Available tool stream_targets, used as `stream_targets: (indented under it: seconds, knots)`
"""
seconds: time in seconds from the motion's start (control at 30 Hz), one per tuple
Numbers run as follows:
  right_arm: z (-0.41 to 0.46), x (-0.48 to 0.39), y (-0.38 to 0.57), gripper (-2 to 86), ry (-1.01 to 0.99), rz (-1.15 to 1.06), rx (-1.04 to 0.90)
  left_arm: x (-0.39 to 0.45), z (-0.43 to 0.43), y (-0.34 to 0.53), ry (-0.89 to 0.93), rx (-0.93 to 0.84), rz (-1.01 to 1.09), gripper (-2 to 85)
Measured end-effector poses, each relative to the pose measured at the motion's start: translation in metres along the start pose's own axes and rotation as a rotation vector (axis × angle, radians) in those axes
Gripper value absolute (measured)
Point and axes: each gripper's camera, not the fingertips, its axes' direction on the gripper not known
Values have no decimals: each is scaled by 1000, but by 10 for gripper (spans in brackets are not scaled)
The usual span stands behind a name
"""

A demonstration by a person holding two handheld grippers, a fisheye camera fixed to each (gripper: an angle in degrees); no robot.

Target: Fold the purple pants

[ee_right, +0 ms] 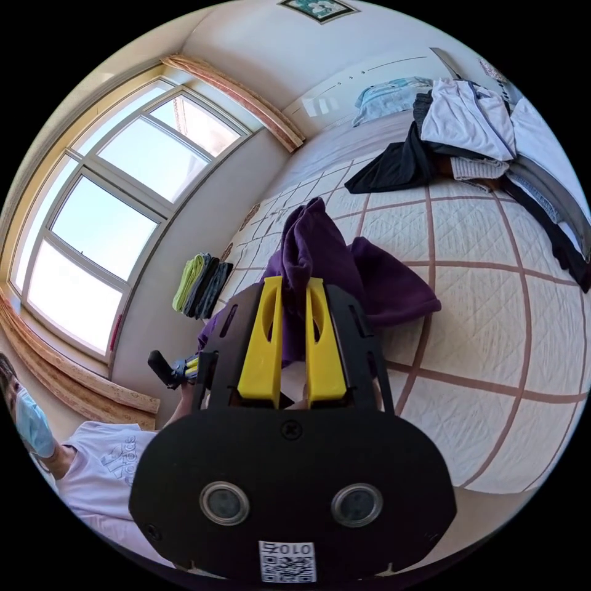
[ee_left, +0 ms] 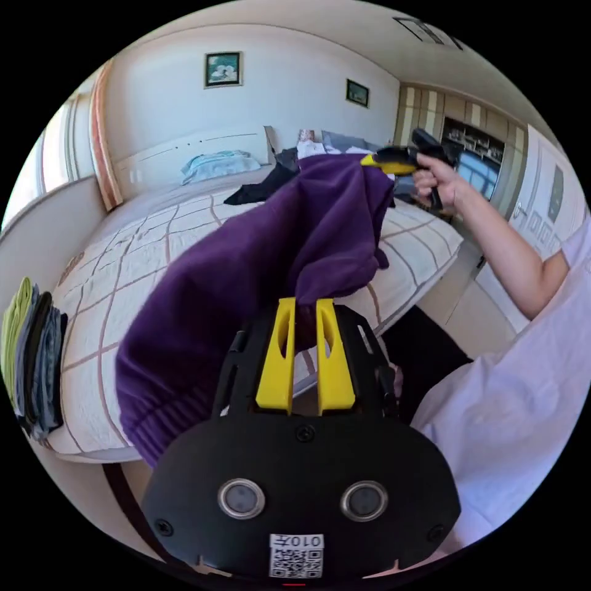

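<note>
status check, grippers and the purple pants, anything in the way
Left gripper and right gripper both shut on purple pants, held above bed. Loose clothes farther up.

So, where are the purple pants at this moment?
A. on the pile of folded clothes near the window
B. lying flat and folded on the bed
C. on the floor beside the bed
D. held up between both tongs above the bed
D: the left tongs and the right tongs each pinch the purple pants, which hang between them over the bed.
</note>
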Motion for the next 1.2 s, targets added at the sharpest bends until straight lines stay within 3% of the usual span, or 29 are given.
stream_targets:
  seconds: [0.17, 0.37, 0.5, 0.77, 1.03, 1.1, 1.17, 1.2]
  knots:
    - [-24, 10, 12, 64, -129, -44, 143, -102, -137, -9, -14, 333, -205, 72]
    - [-69, 2, 44, 62, 45, -47, 322, -147, -261, -19, -237, 566, -295, 64]
    - [-113, -2, 74, 61, 146, -76, 401, -168, -308, -16, -253, 634, -315, 60]
    - [-173, 11, 105, 61, 253, -48, 539, -271, -336, -41, -245, 604, -473, 56]
    - [-155, 83, 147, 57, 204, -8, 718, -333, -268, -73, -248, 536, -309, 66]
    - [-123, 133, 149, 57, 290, 253, 554, -351, -241, -69, -217, 435, -302, 70]
    - [-91, 172, 151, 61, 447, 434, 352, -398, -186, -59, -74, 128, -451, 74]
    - [-75, 187, 159, 64, 521, 513, 288, -404, -172, -54, -60, 59, -470, 75]
